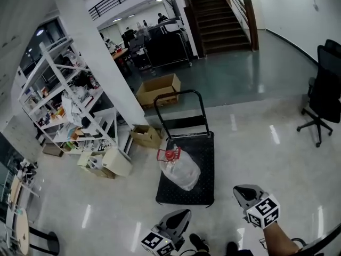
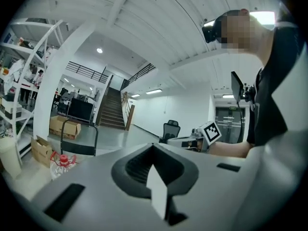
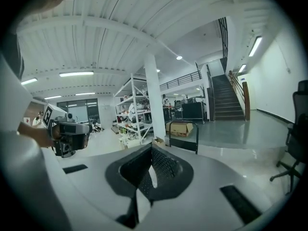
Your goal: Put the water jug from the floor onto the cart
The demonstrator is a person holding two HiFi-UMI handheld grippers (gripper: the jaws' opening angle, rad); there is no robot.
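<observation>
The clear water jug (image 1: 180, 169) with a red cap and handle (image 1: 169, 154) lies on its side on the black platform cart (image 1: 205, 159), near the cart's middle. My left gripper (image 1: 180, 215) and right gripper (image 1: 243, 192) hover at the bottom of the head view, short of the cart's near end and apart from the jug. Both are shut with nothing between their jaws. In the left gripper view the jug (image 2: 61, 161) shows low at the left below the cart handle (image 2: 79, 138), and the right gripper (image 2: 192, 141) is beside me. The right gripper view shows the left gripper (image 3: 70, 137) and the cart handle (image 3: 183, 138).
A white pillar (image 1: 101, 63) and a cluttered shelf rack (image 1: 64, 105) stand left of the cart. Cardboard boxes (image 1: 158, 88) (image 1: 145, 135) sit near the cart's handle end. An office chair (image 1: 322, 95) is at the right, stairs (image 1: 218, 15) at the back.
</observation>
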